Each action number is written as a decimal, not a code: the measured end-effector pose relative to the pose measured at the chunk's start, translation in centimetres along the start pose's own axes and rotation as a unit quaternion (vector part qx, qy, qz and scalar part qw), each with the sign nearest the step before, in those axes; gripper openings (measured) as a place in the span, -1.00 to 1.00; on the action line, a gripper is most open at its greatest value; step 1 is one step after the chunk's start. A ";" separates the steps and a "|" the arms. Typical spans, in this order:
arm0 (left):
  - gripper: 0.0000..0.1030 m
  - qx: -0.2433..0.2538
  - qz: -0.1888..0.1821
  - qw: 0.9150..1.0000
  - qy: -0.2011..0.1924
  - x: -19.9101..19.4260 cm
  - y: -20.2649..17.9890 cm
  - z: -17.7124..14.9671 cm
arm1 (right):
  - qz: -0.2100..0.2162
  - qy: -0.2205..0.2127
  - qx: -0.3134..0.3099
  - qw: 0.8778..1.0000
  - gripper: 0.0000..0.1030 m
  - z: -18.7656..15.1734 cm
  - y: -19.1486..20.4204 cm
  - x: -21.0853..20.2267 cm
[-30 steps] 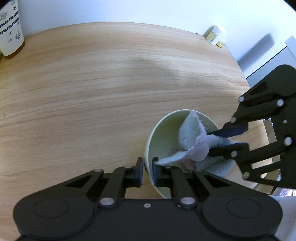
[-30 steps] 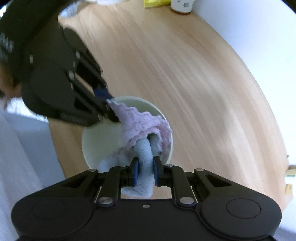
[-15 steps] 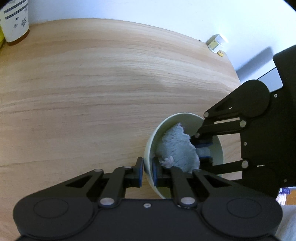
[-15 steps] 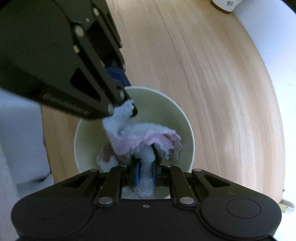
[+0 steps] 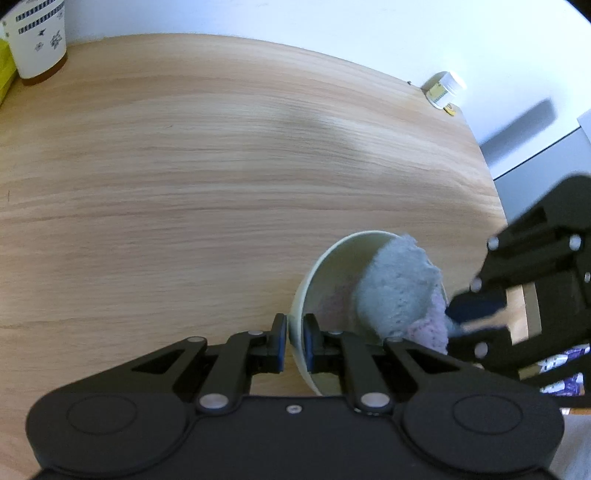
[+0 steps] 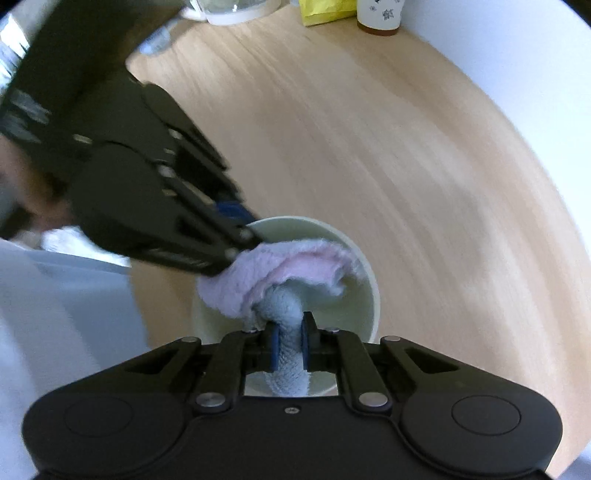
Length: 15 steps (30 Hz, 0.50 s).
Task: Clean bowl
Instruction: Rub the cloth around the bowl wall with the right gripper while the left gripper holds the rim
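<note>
A pale green bowl point(image 5: 325, 266) stands near the right front edge of the wooden table; it also shows in the right wrist view point(image 6: 354, 310). My left gripper point(image 5: 294, 334) is shut on the bowl's near rim, one finger inside and one outside. My right gripper point(image 6: 288, 338) is shut on a fluffy blue and pink cloth point(image 6: 288, 266), which is bunched inside the bowl against its wall. In the left wrist view the cloth point(image 5: 399, 295) fills the bowl's right side and the right gripper point(image 5: 465, 317) comes in from the right.
A white patterned cup point(image 5: 38, 44) stands at the table's far left corner, next to something yellow point(image 5: 5, 70). A small white jar point(image 5: 443, 88) sits at the far right edge. The right wrist view shows the cup point(image 6: 380, 14), a yellow pack point(image 6: 325, 9) and a clear jug point(image 6: 236, 9).
The right gripper has drawn back to the right and swept the cloth up the bowl's right wall. The left gripper has kept its hold on the rim.
</note>
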<state>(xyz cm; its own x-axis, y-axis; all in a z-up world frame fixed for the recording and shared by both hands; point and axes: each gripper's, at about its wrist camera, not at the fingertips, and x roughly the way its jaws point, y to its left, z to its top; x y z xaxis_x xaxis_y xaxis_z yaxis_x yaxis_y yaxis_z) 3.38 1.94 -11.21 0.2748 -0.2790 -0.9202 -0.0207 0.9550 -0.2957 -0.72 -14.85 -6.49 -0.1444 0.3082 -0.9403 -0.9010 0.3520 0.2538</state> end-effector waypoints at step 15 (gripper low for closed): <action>-0.81 -0.018 -0.005 1.000 0.011 0.5 0.8 0.1 | 0.014 0.039 -0.021 0.999 -0.78 -1.0 3.2 6.5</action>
<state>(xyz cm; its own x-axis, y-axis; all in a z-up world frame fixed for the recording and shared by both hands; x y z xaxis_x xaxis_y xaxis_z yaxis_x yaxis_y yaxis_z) 3.62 2.57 -11.91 0.2530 -0.2919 -0.9224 -0.0516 0.9480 -0.3141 -4.94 -12.62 -12.00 -0.1999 0.2464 -0.9483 -0.9125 0.3056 0.2718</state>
